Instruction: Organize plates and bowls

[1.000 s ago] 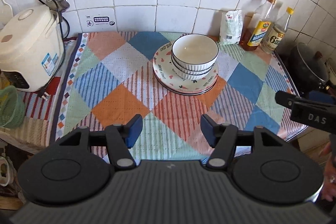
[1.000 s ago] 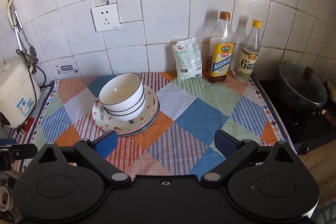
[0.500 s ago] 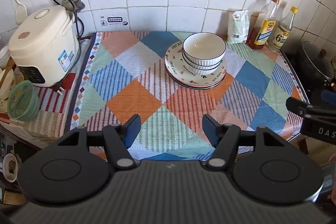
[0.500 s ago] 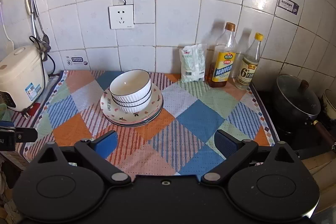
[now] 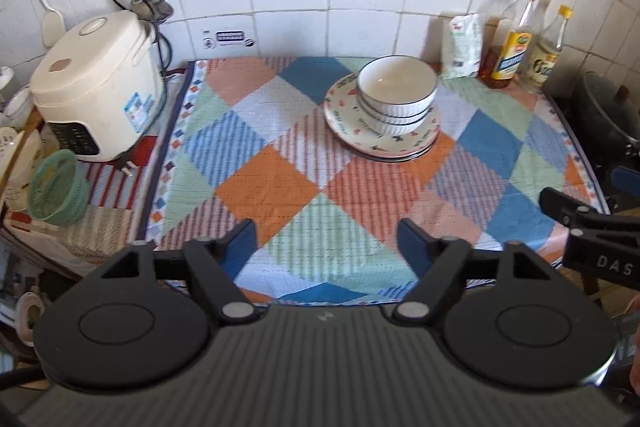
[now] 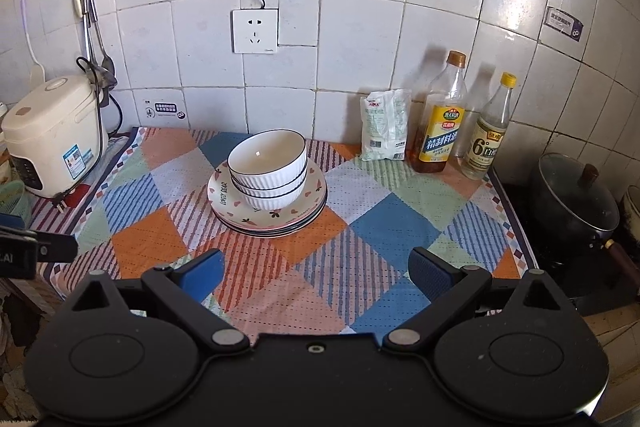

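Both views have pulled back from the stack since a second ago, and more of the counter (image 6: 404,227) cloth shows. My left claw (image 5: 327,242) is spreading its jaws with nothing between them; my right claw (image 6: 316,275) is released and empty too. Three ribbed bowls (image 6: 268,169) sit nested on the stacked heart-print plates (image 6: 267,215), toward the counter's back edge, near its middle. The bowls lean off-centre on the plates, so I judge a knock could tip them. Both claws hang over the front edge, angled down, well apart from the stack.
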Demonstrator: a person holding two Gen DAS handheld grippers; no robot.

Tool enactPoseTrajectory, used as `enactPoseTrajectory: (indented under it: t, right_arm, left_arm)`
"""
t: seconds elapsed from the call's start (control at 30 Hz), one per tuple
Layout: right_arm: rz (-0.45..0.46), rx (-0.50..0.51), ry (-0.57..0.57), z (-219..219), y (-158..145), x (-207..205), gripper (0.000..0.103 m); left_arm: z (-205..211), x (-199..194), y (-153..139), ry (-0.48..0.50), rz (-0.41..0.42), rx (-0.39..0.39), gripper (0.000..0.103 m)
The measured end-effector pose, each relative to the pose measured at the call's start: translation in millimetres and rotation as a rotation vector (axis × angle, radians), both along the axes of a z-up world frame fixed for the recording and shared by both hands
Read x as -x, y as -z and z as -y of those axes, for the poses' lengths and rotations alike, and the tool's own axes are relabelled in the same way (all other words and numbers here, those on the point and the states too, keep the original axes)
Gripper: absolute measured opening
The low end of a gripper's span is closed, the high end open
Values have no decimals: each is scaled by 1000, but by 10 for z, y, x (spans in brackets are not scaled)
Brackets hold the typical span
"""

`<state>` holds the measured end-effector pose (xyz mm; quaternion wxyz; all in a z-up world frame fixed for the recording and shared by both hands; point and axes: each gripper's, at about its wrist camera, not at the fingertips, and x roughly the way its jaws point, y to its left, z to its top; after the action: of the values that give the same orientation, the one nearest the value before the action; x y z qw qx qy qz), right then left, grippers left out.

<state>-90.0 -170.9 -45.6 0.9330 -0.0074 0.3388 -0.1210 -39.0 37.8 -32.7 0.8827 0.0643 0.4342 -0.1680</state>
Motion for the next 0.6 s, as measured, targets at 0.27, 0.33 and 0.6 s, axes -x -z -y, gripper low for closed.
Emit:
enactPoseTrajectory:
  t: [0.27, 0.33, 0.6]
  right_arm:
    - [-3, -9, 26, 3, 15, 16, 100]
    - [-3, -16, 33, 12, 20, 24, 100]
    - [-11, -33, 50, 1, 30, 48, 100]
  left_arm:
    - [53, 53, 56, -9, 34, -38, 99]
    - [34, 50, 71, 2, 22, -27, 99]
    - [48, 79, 105, 7, 39, -44, 99]
